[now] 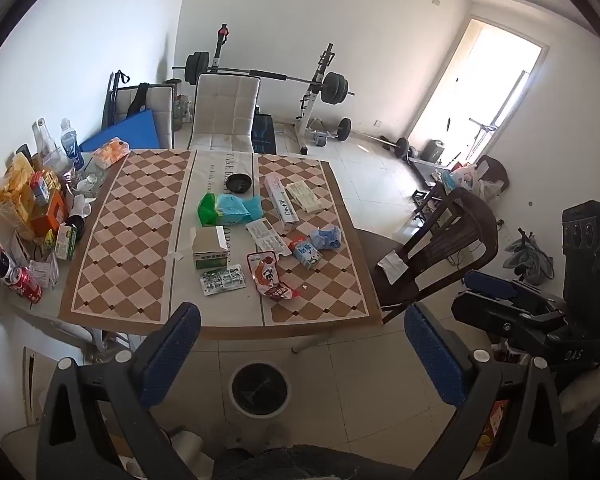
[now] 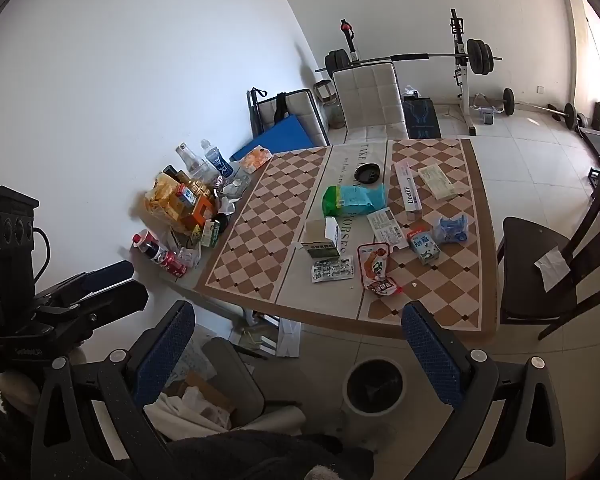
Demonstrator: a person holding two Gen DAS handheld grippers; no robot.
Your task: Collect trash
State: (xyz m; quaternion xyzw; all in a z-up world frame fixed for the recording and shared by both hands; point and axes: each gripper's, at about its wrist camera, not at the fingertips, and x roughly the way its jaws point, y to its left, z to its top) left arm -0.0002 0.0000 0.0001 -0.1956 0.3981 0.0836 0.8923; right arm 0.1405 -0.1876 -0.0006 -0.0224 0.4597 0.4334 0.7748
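Trash lies on the checkered table: a red snack wrapper, a pill blister, an open green-white box, a small milk carton, crumpled blue plastic, a green-blue packet and a toothpaste box. A round bin stands on the floor before the table. My left gripper and right gripper are both open and empty, held back above the floor.
Bottles, cans and snack boxes crowd the table's left edge. A dark wooden chair stands at the right, a white chair behind. A weight bench stands at the back. Boxes sit on the floor left.
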